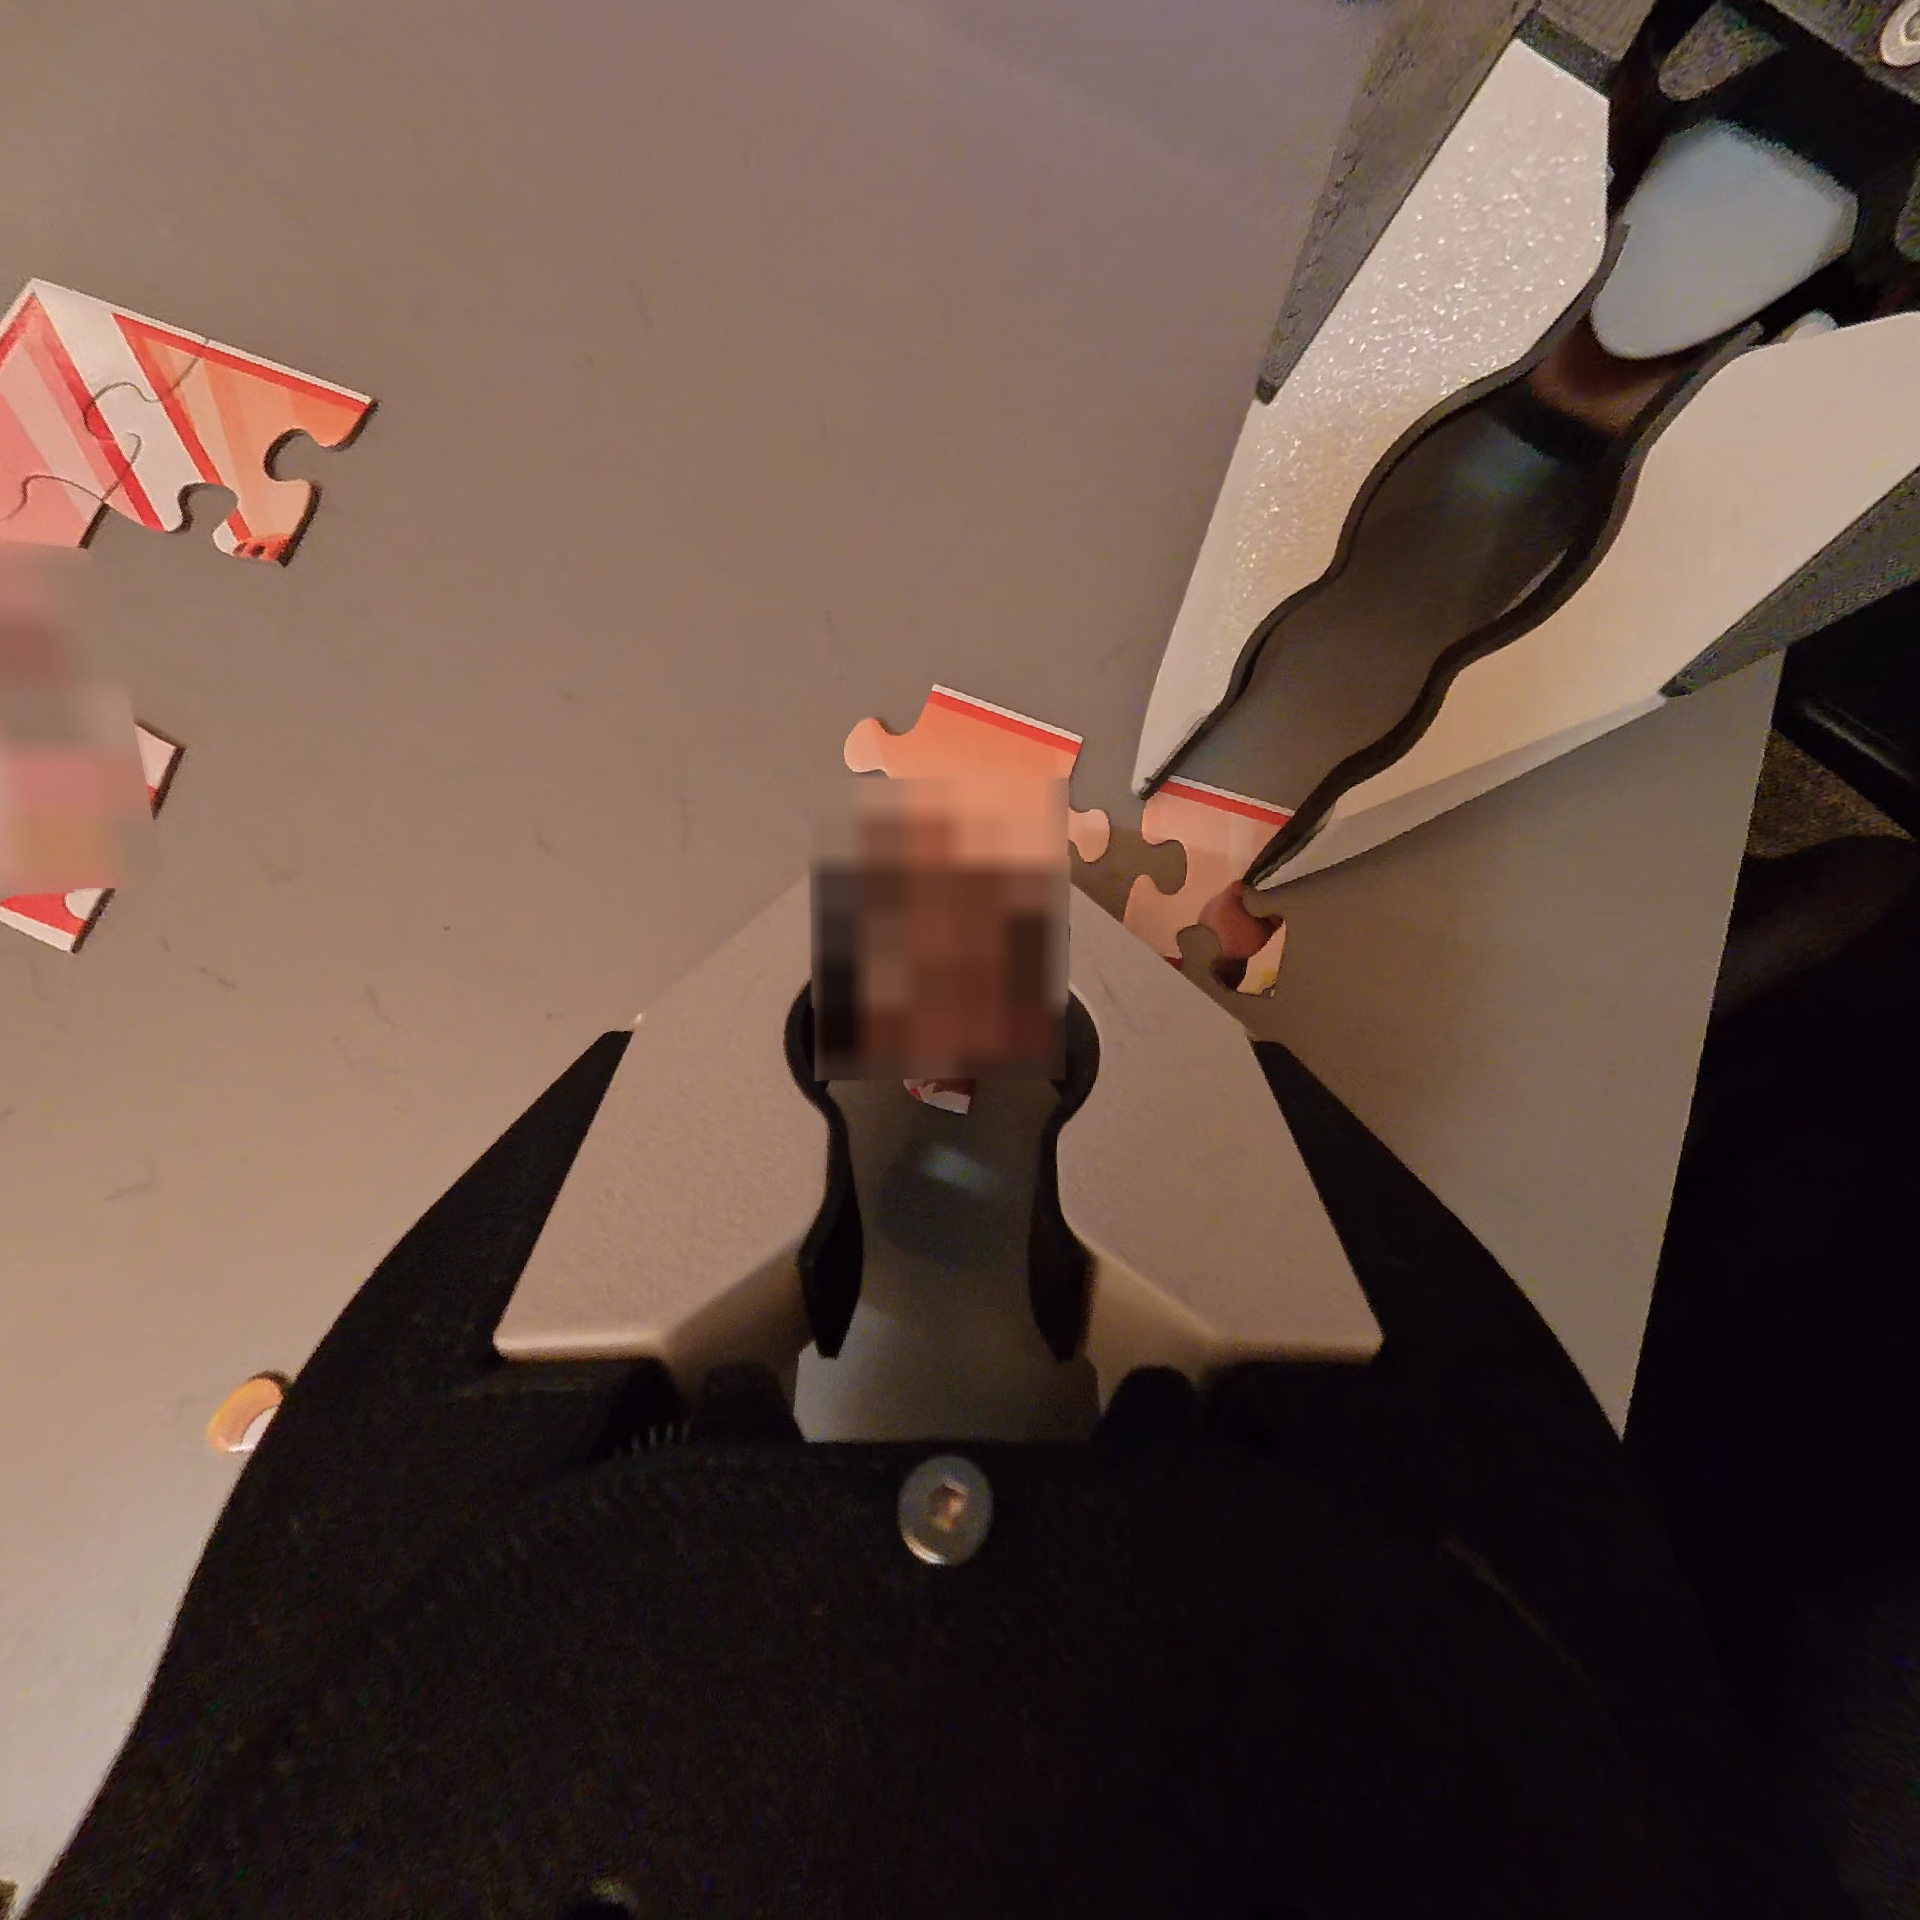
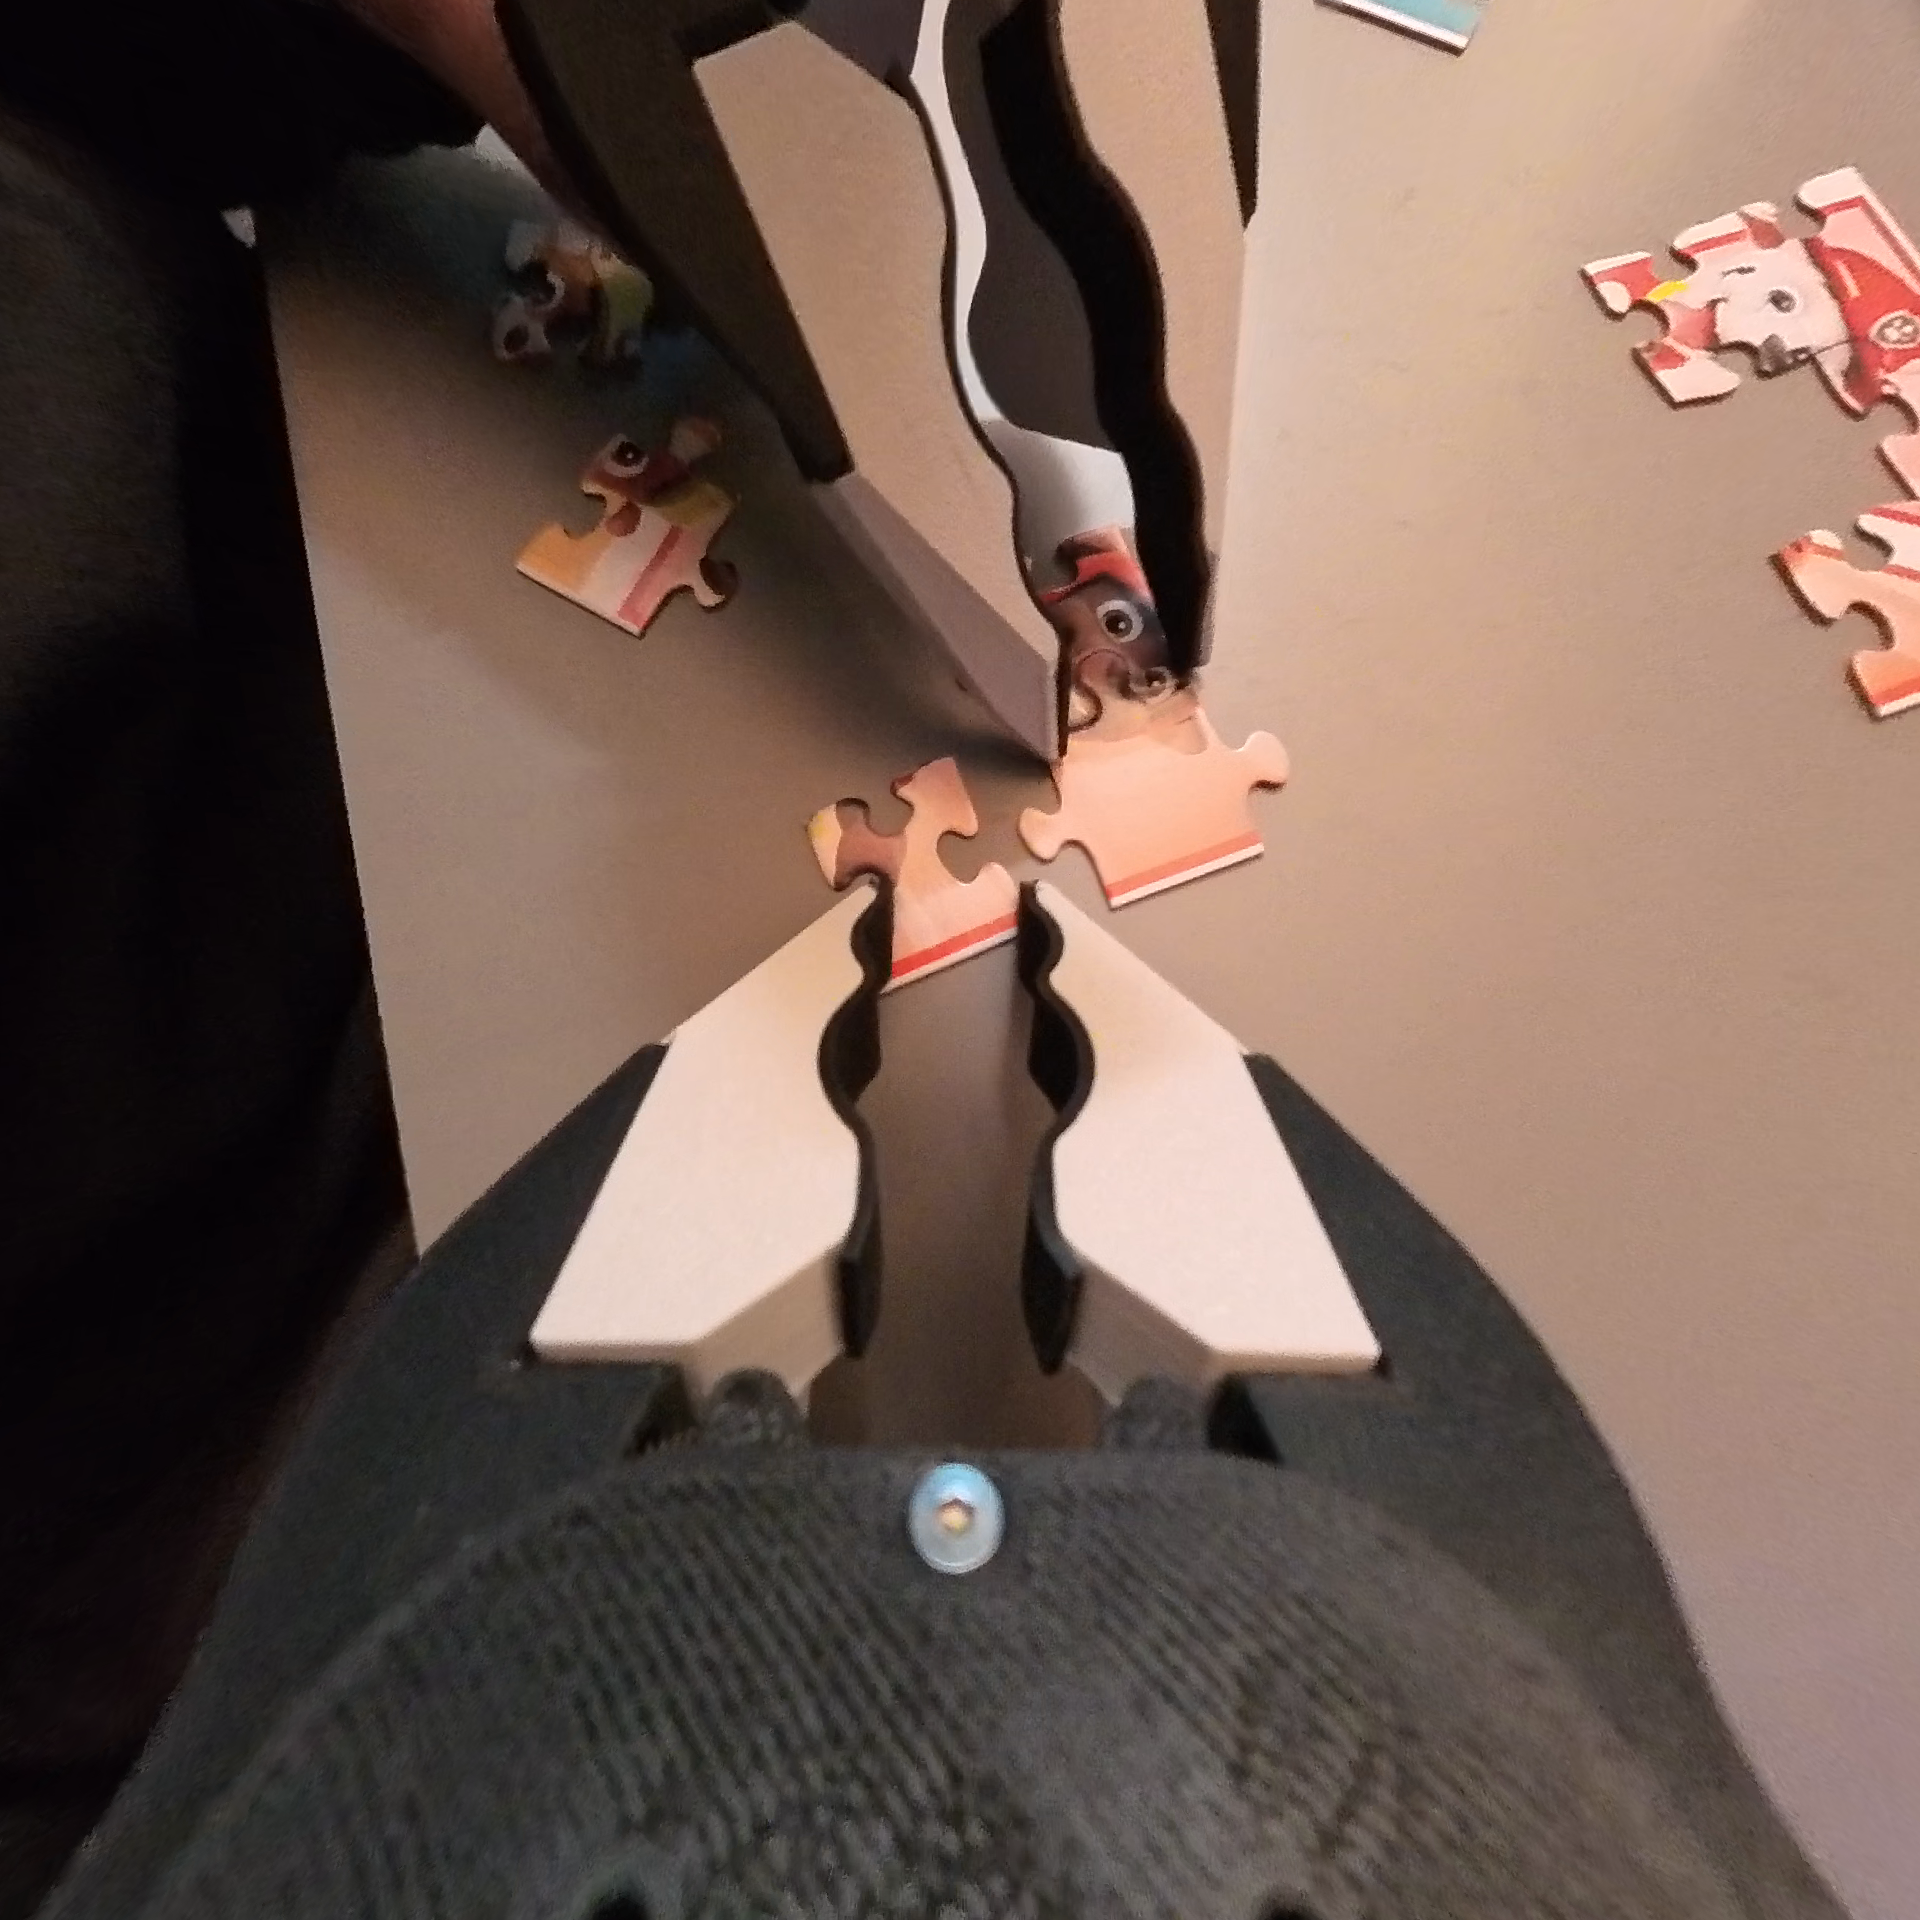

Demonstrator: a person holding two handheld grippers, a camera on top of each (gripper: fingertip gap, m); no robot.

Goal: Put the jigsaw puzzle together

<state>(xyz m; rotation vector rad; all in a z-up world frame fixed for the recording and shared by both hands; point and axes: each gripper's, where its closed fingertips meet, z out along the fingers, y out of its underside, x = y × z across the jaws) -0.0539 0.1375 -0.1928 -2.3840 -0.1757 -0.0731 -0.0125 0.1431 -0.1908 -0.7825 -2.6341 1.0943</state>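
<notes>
Cardboard is thin: the left gripper (image 2: 1127,686) and right gripper (image 2: 951,904) each pinch a puzzle piece (image 1: 966,748) (image 2: 935,883) near the table (image 1: 623,312) edge, so slanted pressure could buckle either.

Two tongs (image 2: 956,894) (image 2: 1127,686); two loose puzzle pieces (image 2: 925,883) (image 2: 1153,821) between them.

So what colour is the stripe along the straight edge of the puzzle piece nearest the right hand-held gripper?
Red, with a thin white line beside it, on the peach puzzle piece. Clearest in the right wrist view.
</notes>
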